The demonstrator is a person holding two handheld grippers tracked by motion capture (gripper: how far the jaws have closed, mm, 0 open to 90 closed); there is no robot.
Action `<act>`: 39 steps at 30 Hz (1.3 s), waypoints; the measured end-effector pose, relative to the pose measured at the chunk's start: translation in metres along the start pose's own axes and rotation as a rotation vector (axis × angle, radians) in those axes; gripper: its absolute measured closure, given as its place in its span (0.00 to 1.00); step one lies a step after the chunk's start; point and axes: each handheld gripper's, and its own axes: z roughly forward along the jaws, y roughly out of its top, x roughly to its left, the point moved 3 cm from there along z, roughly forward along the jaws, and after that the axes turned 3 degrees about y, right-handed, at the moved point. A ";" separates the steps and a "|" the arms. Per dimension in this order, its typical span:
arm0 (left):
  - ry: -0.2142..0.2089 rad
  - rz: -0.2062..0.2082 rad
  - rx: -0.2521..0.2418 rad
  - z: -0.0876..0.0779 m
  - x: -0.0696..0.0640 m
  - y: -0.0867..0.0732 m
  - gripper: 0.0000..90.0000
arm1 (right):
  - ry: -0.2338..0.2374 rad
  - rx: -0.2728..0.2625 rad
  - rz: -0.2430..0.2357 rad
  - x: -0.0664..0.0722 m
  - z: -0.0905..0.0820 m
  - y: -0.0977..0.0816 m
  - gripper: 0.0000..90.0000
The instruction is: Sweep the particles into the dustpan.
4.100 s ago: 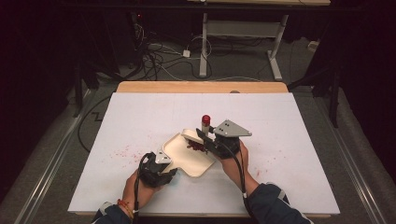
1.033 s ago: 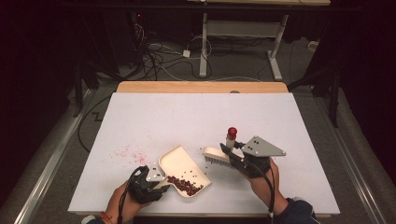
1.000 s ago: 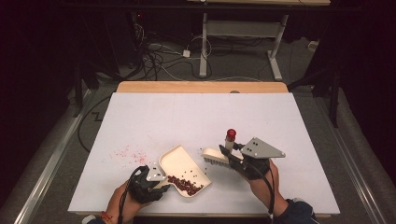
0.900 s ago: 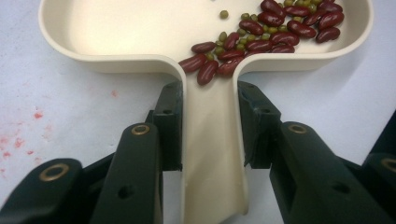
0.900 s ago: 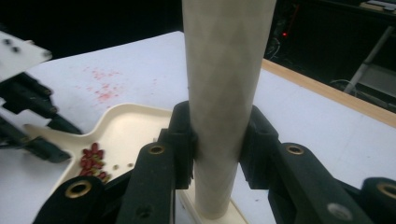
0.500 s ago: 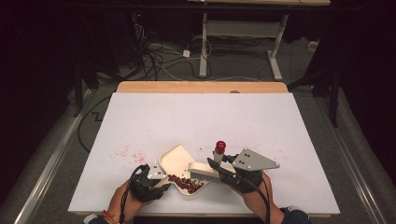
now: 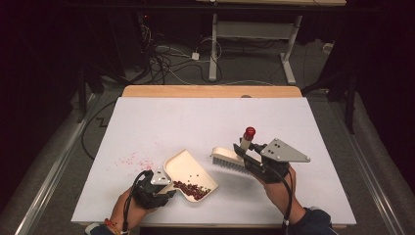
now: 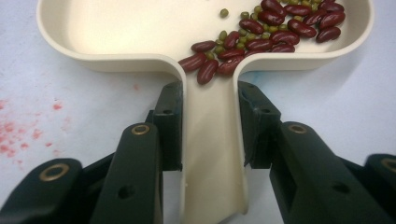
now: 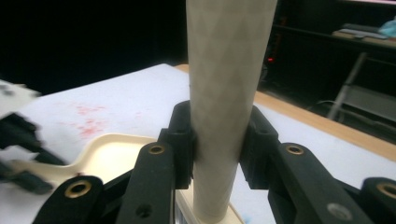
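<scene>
A cream dustpan (image 7: 182,169) lies on the white table near its front edge, with red kidney beans (image 7: 193,190) and a few small green beans piled at its handle end. My left gripper (image 7: 155,188) is shut on the pan's handle (image 8: 212,154), one black jaw on each side; the beans (image 8: 261,32) lie just past my left gripper (image 8: 212,126). My right gripper (image 7: 254,161) is shut on the handle (image 9: 229,84) of a cream brush (image 7: 227,159) with a red tip (image 7: 250,132). The bristles hang just right of the pan, apart from it.
Faint red stains (image 7: 132,159) mark the table left of the pan. The table's wooden far edge (image 7: 210,91) borders a dark floor with cables and desk legs. In the right gripper view the dustpan (image 9: 112,154) and the blurred left gripper (image 9: 18,154) lie at left.
The brush swept left to the dustpan's mouth half a second ago and has since drawn back to the right and slightly up. The dustpan and left gripper have stayed put.
</scene>
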 end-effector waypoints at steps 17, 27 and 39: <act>0.046 -0.071 -0.007 0.004 0.011 0.002 0.71 | -0.074 0.027 0.040 -0.020 0.061 -0.008 0.78; 0.081 -0.087 0.008 0.008 0.010 0.009 0.71 | -0.013 0.074 -0.061 0.027 0.060 -0.007 0.78; 0.089 -0.096 0.000 0.010 0.011 0.011 0.71 | 0.096 0.057 -0.050 0.058 0.049 0.000 0.78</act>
